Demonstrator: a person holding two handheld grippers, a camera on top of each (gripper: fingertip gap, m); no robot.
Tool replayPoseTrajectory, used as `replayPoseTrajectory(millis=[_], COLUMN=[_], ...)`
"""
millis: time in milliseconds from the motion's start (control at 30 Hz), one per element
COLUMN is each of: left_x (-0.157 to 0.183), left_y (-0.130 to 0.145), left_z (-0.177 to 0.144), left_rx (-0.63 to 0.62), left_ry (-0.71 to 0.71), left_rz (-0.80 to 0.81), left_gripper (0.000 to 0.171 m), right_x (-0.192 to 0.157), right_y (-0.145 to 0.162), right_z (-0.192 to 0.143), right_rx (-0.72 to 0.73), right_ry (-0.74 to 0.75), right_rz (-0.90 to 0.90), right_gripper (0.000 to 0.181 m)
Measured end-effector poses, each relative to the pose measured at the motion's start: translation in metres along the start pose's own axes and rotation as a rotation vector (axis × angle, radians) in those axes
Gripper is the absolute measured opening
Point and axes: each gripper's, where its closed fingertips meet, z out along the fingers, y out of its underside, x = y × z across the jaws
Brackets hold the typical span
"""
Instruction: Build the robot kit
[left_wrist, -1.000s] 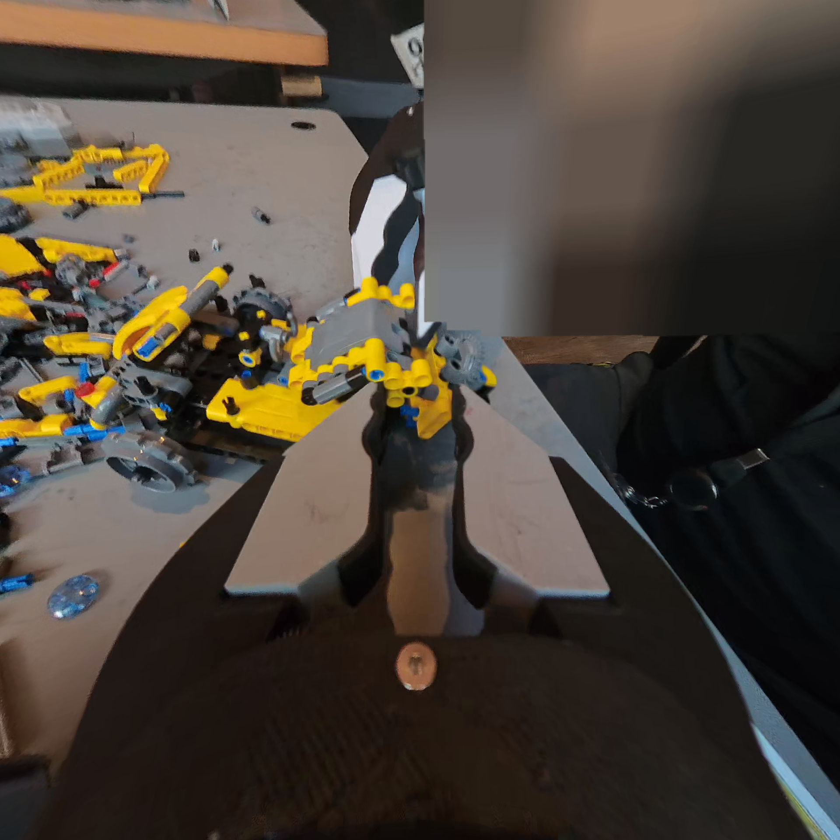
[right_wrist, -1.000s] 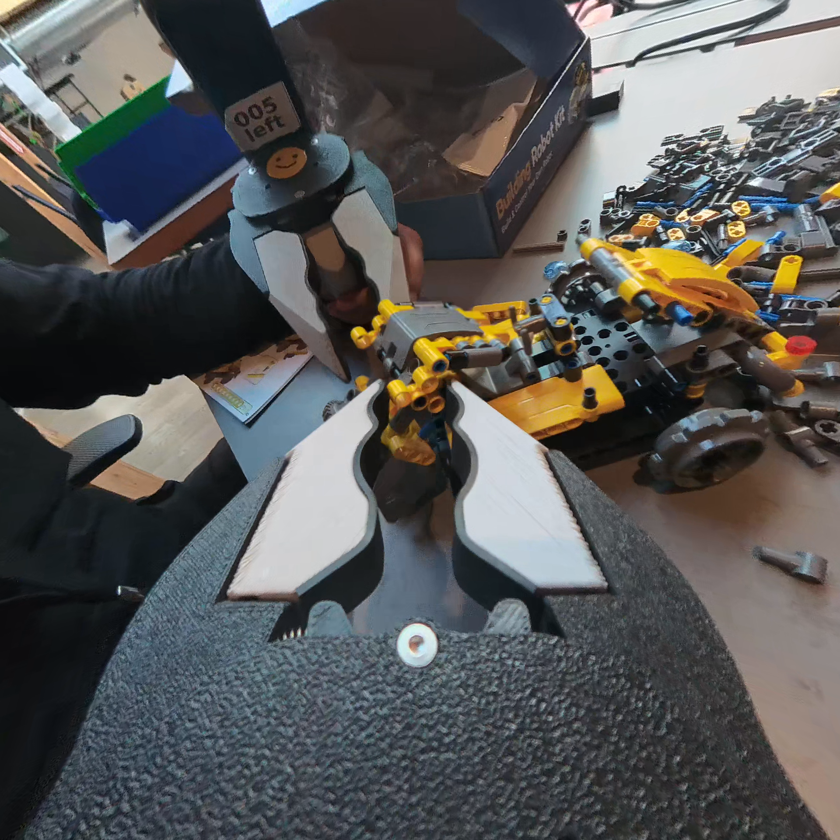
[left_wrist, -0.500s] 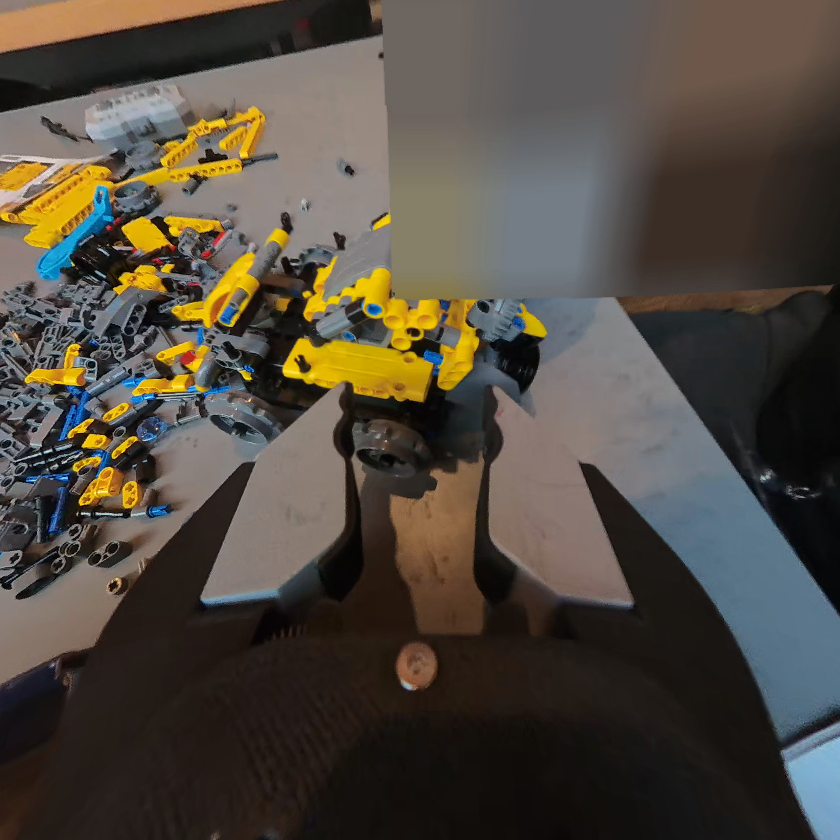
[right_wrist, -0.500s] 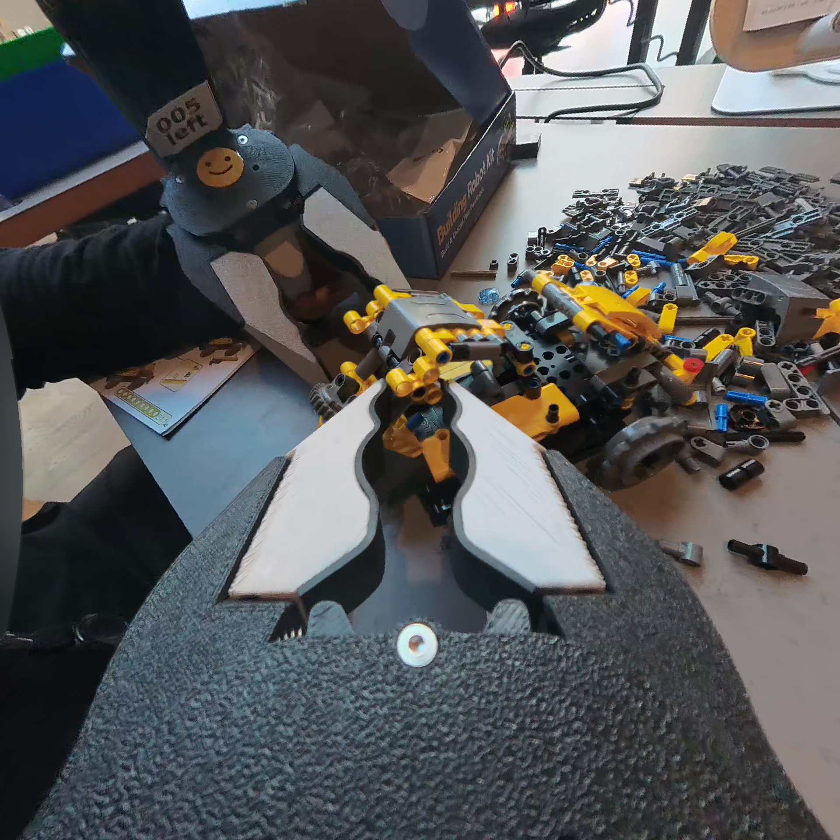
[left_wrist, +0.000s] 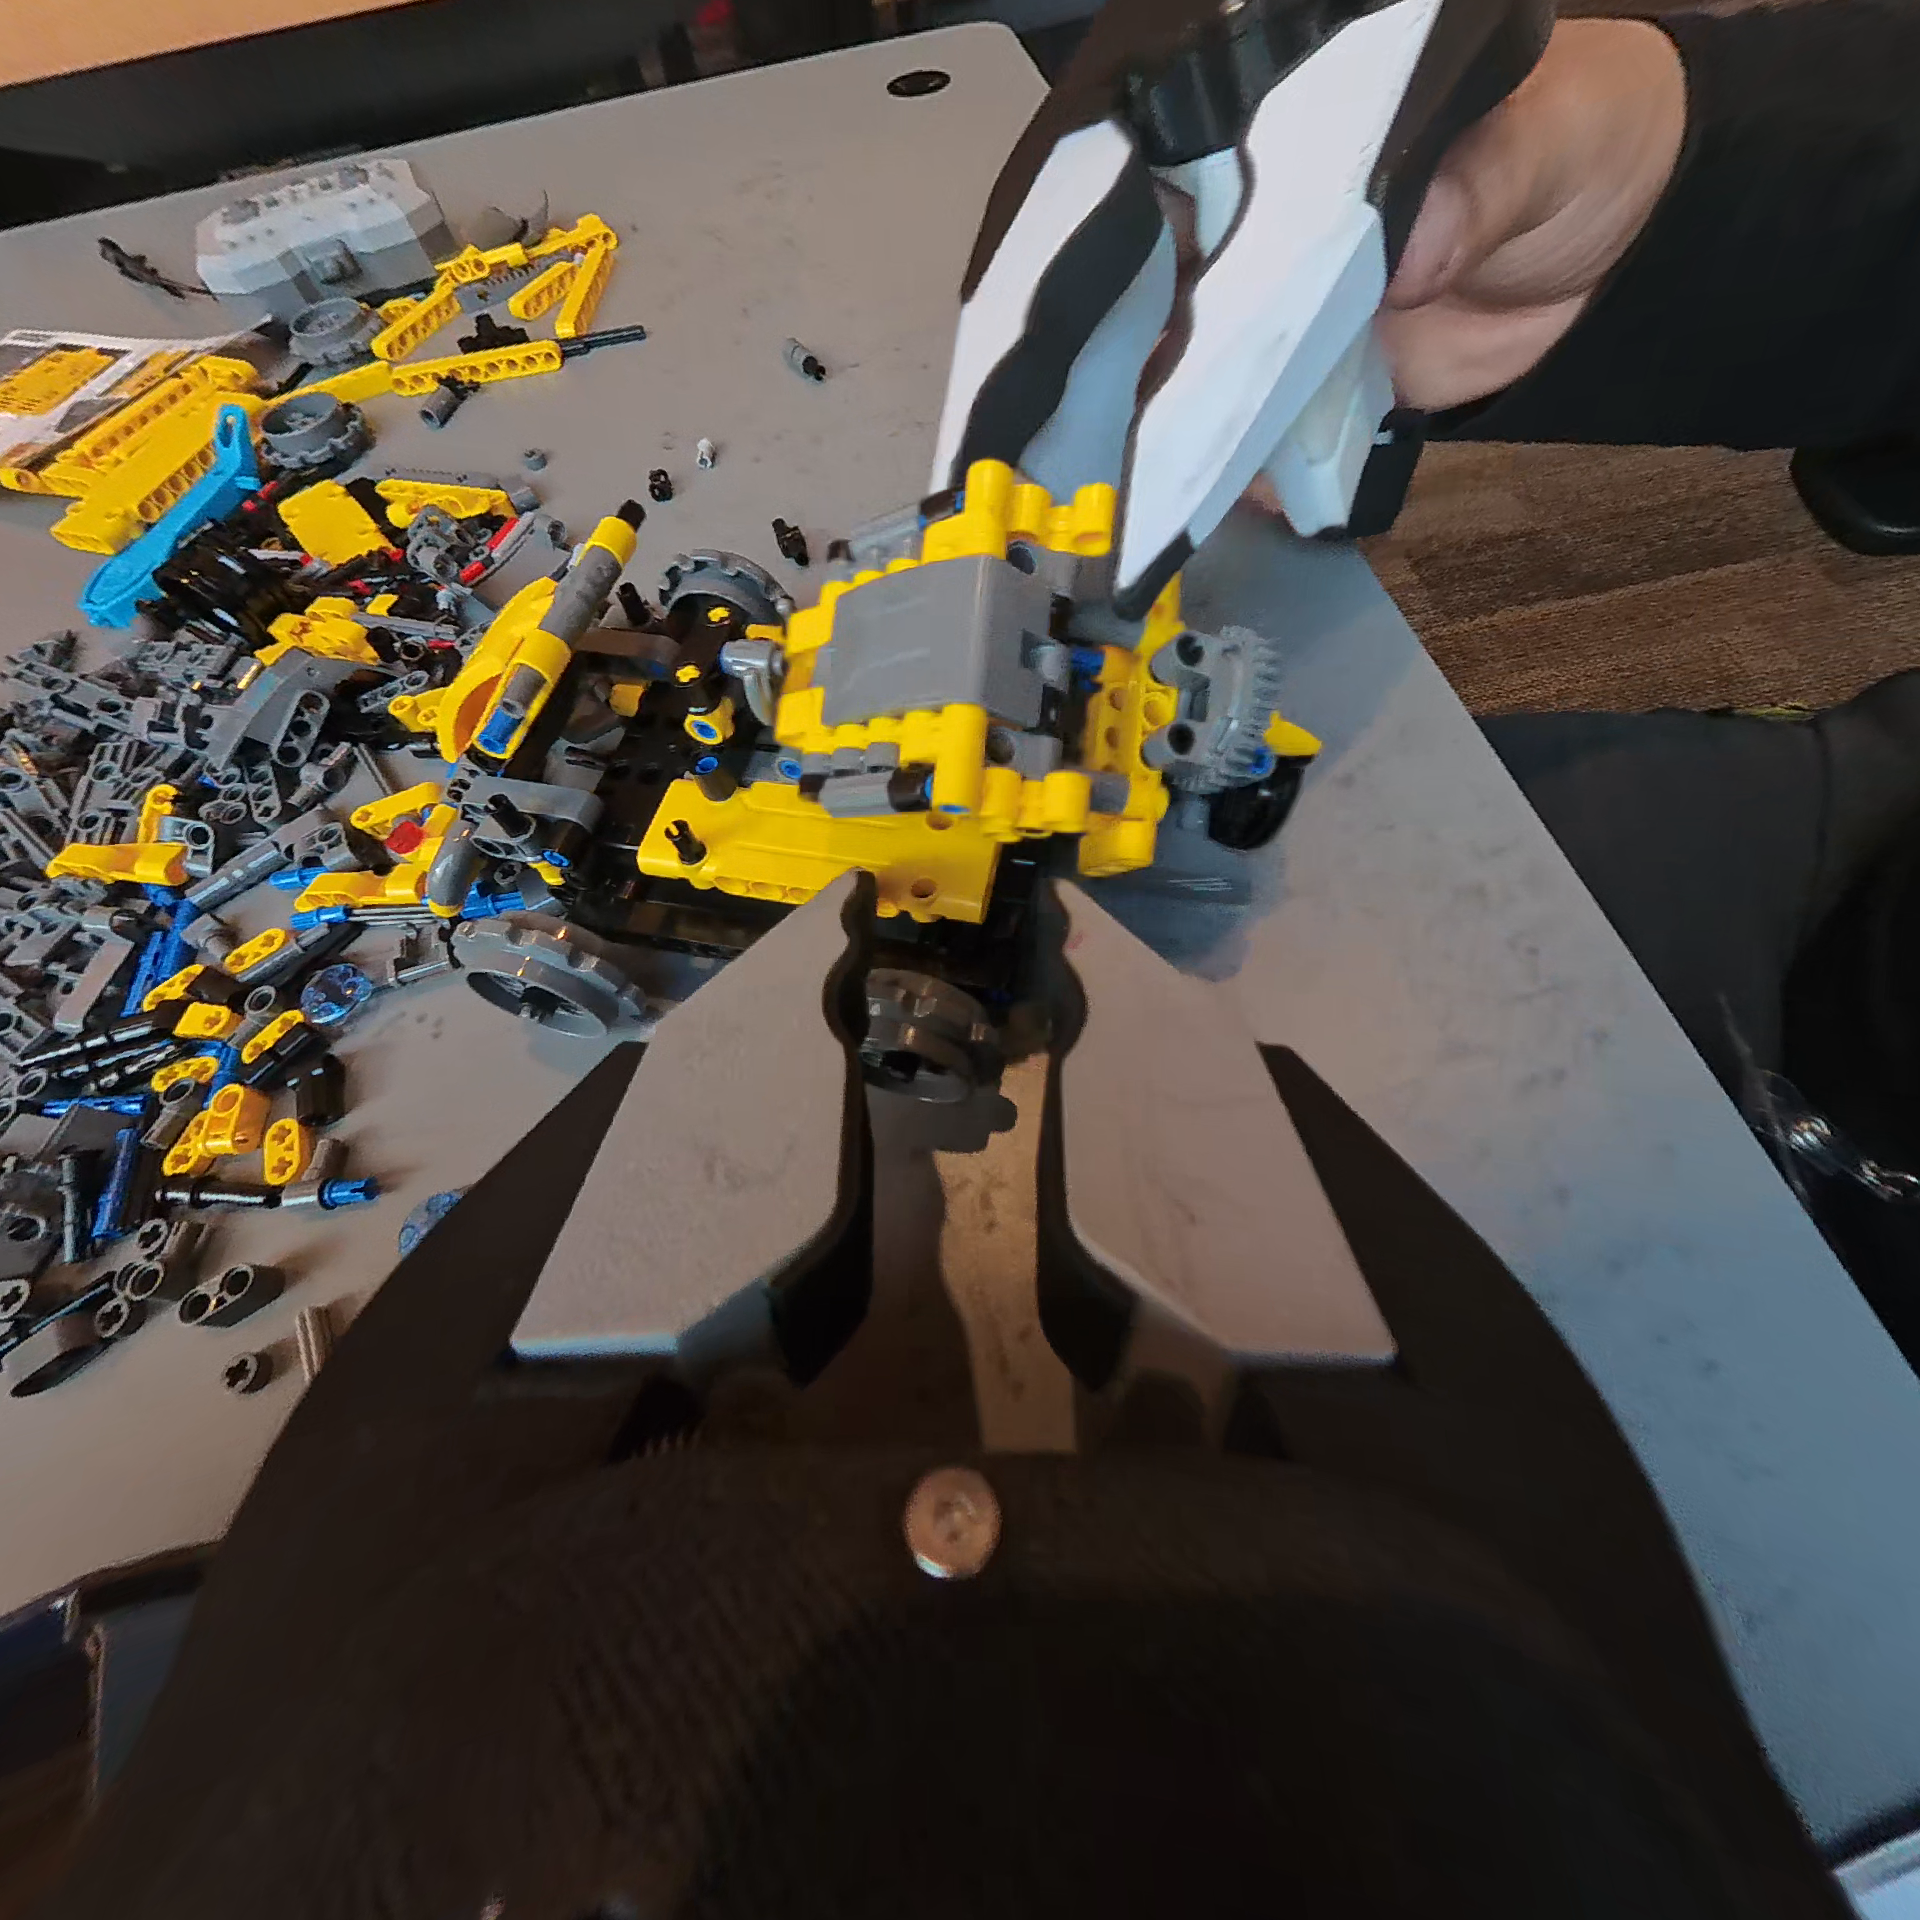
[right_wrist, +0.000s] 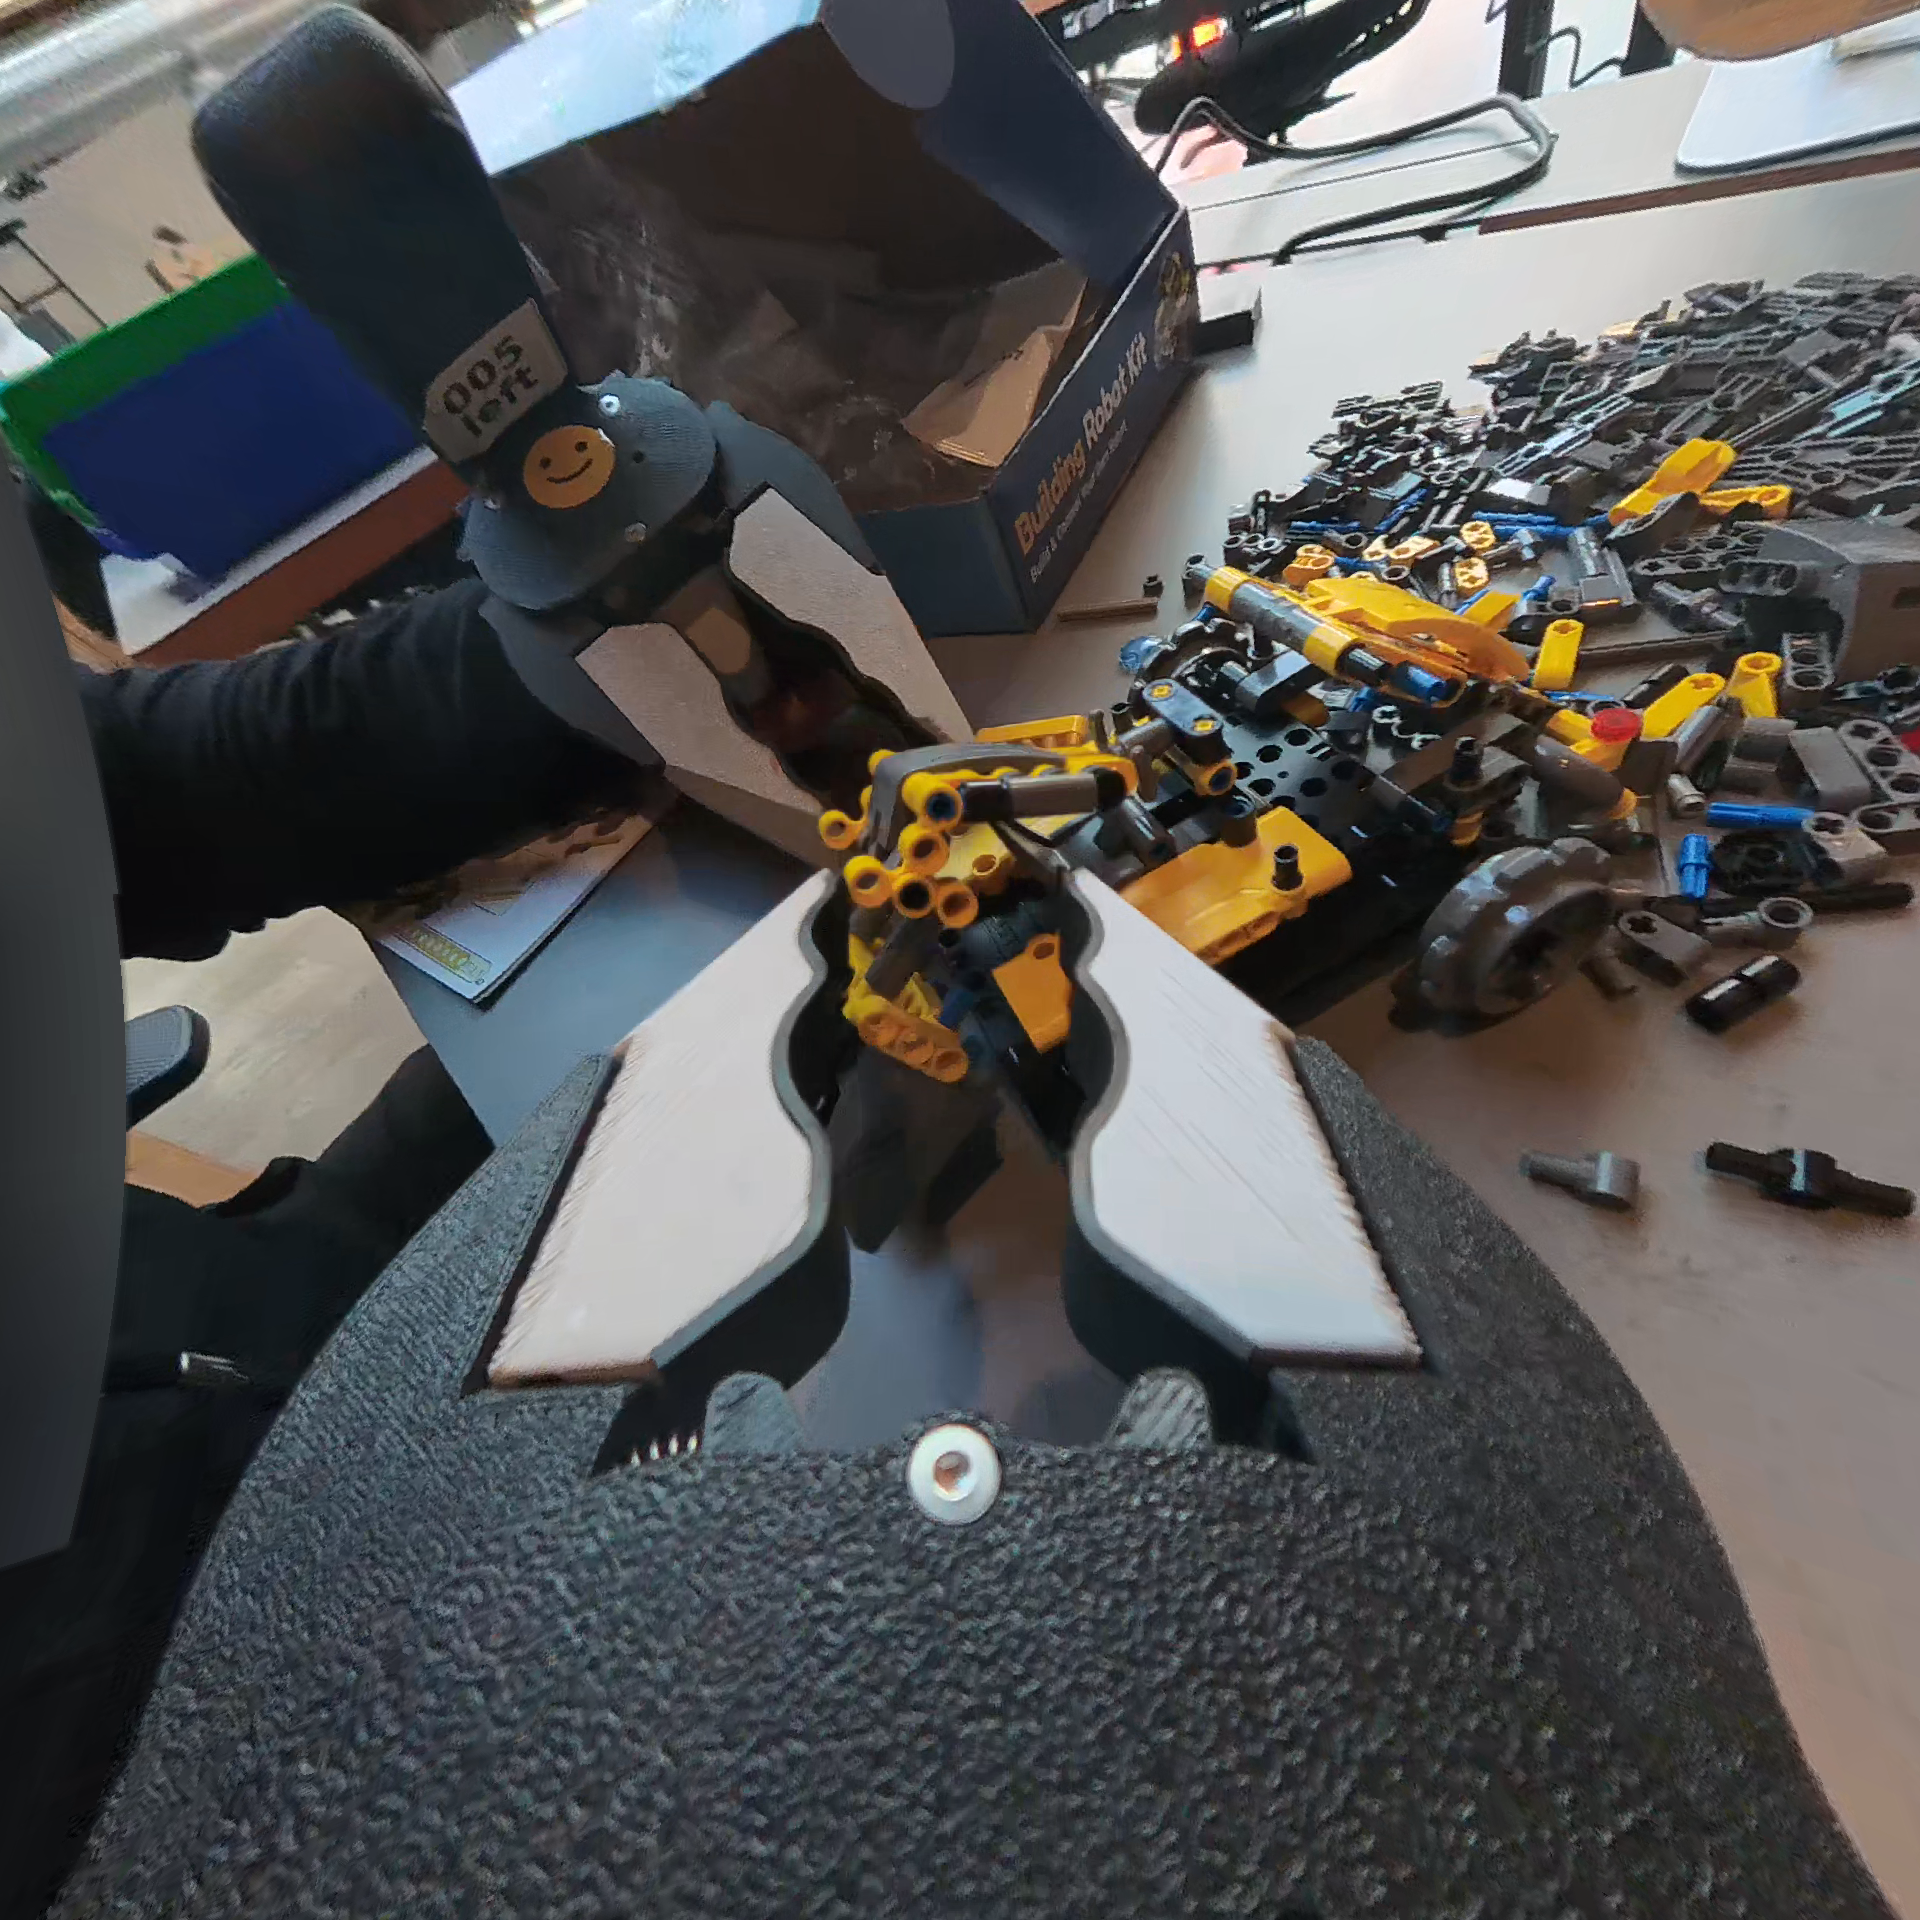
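Item: a part-built yellow, grey and black brick vehicle (left_wrist: 935, 748) is standing near the corner of the grey counter (left_wrist: 1455, 1091), with both tools working at its near end.

Left hand-held gripper (left_wrist: 951, 914): its fingers are sitting spread to either side of the vehicle's lower edge, with a dark grey toothed wheel (left_wrist: 925, 1039) lying in the gap between them. The jaws are parted and are not pressing on anything that can be made out. In the right wrist view this same tool (right_wrist: 883, 769) is leaning in from the left, tips just reaching the model's grey top panel.

Right hand-held gripper (right_wrist: 951, 894): its fingers are flanking the yellow pin-studded end of the vehicle (right_wrist: 1091, 831) and appear clenched on it, though the contact is partly hidden by the parts. From the left wrist view it (left_wrist: 1049, 520) is coming down onto the far yellow edge, with a bare hand (left_wrist: 1517, 208) gripping it.

Surroundings:
- A loose pile of grey, black, yellow and blue pieces (left_wrist: 187, 790) is spreading across the counter beside the model.
- A blue beam (left_wrist: 166, 520) is lying among them.
- An open dark blue carton (right_wrist: 935, 343) is standing behind.
- A printed booklet (right_wrist: 488, 914) is resting at the counter's edge.
- Two small dark connectors (right_wrist: 1808, 1193) are lying apart on bare surface.
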Motion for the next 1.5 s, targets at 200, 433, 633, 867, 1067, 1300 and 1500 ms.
replayPoseTrajectory(millis=[200,433,633,867,1067,1300,1500], left_x=[0.004,0.018,0.025,0.045,0.067,0.079,0.094], left_y=[-0.002,-0.019,-0.031,-0.072,-0.085,-0.097,-0.093], left_z=[-0.004,-0.010,-0.014,-0.048,-0.050,-0.056,-0.057], left_rx=[0.021,0.129,0.143,0.253,0.248,0.349,0.308], left_ry=[-0.004,0.171,0.230,0.361,0.494,0.428,0.359], left_rz=[0.020,-0.178,-0.209,-0.334,-0.539,-0.488,-0.383], left_gripper=[0.029,0.042,0.041,0.034,0.035,0.006,0.004], right_x=[-0.002,-0.010,-0.024,-0.073,-0.092,-0.100,-0.106], right_y=[0.006,0.018,0.011,-0.004,0.005,0.015,-0.001], right_z=[-0.012,-0.006,0.001,-0.022,-0.029,-0.029,-0.048], right_rx=[-0.041,-0.098,-0.084,0.041,0.006,-0.010,0.168], right_ry=[0.056,0.017,-0.071,-0.214,-0.206,-0.228,-0.382], right_rz=[-0.139,-0.219,-0.149,-0.234,-0.363,-0.212,0.075], right_gripper=[0.046,0.049,0.017,0.013,0.013,0.012,0.043])
